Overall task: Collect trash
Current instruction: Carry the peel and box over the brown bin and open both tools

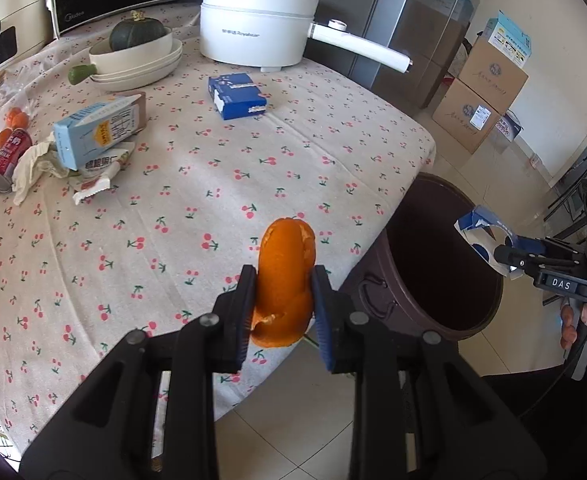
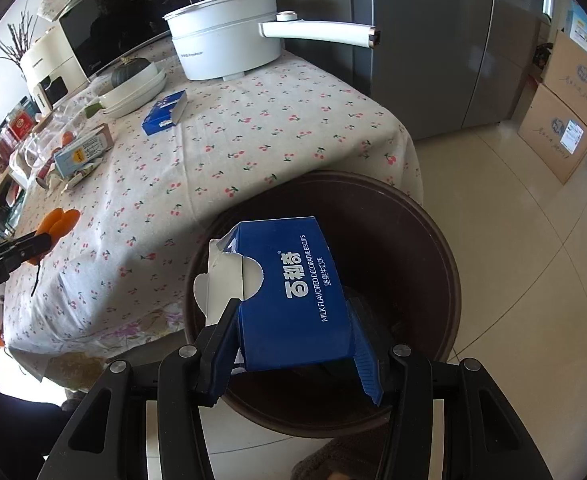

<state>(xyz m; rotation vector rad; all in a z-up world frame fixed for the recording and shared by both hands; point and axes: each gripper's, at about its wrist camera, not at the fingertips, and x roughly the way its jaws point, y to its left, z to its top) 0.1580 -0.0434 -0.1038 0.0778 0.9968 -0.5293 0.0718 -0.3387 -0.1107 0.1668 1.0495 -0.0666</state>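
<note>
A white electric pot [image 1: 255, 28] and a green squash [image 1: 136, 33] sit on the tablecloth [image 1: 181, 208].

Bright daylight, sharp focus, strong fisheye bending at edges.

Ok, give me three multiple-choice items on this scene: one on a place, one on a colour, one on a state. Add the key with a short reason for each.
1. Where is the blue biscuit box held by the right gripper?
A. Over the open brown bin
B. Flat on the tablecloth
C. On the cardboard boxes

2. What colour is the peel in the left gripper?
A. Green
B. Orange
C. White

3. What state is the milk carton on the table in?
A. Standing upright
B. Lying on its side
C. Held in a gripper

Key:
1 A, the right wrist view shows the box above the bin's mouth.
2 B, the piece clamped between the pads is bright orange.
3 B, it lies tipped over among wrappers beside a red can.
</note>
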